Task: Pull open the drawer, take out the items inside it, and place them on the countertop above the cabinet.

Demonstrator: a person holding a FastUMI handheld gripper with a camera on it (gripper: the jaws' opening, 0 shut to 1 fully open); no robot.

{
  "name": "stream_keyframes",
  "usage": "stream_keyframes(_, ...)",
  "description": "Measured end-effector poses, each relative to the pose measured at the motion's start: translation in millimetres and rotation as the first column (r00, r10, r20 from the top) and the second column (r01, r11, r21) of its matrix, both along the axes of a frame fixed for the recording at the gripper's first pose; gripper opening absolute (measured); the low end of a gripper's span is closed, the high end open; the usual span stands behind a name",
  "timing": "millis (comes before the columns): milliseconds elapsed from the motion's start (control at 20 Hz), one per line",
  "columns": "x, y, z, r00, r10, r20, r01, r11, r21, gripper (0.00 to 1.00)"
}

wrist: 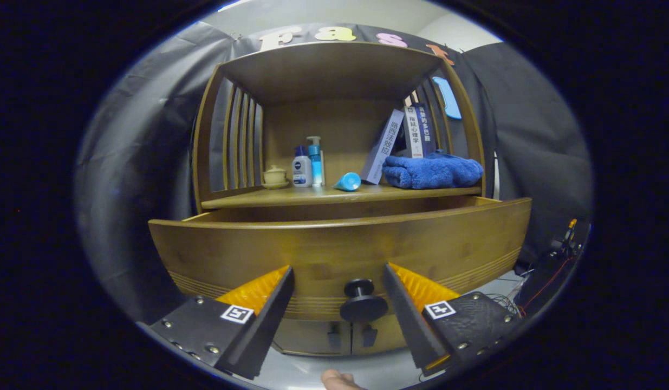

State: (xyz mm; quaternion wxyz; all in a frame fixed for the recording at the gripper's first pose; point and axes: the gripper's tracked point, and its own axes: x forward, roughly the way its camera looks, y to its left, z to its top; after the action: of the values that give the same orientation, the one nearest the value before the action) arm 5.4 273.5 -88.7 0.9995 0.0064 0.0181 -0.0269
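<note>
On the desk (291,198) above the cabinet, starting at its left edge beside the slatted side panel (239,141), stands a small cream lidded cup (274,176) on a saucer. Just to its right are a white bottle with a blue cap (301,168) and, touching or nearly touching it, a taller blue pump bottle (315,161). Near the middle of the desk a light blue tube (348,181) lies on its side close to the front edge. Right of it a pale book (383,147) leans against darker upright books (419,131), and a folded blue towel (433,171) fills the right end up to the right edge. Below the desk the drawer (334,252) is pulled out, its curved wooden front facing the tool; the inside is hidden behind that front, so its contents cannot be made out. The drawer's dark round knob (363,299) sits between the fingers of the tool (338,281), which is spread wide, neither finger touching the knob and nothing held. Under the drawer are the cabinet doors (350,336) with small dark handles.
</note>
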Motion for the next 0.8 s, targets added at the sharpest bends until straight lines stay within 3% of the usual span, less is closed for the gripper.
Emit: stream_keyframes(800,61,3,-1,0.999,-0.013,0.045,0.012,1.0,0.026,0.99)
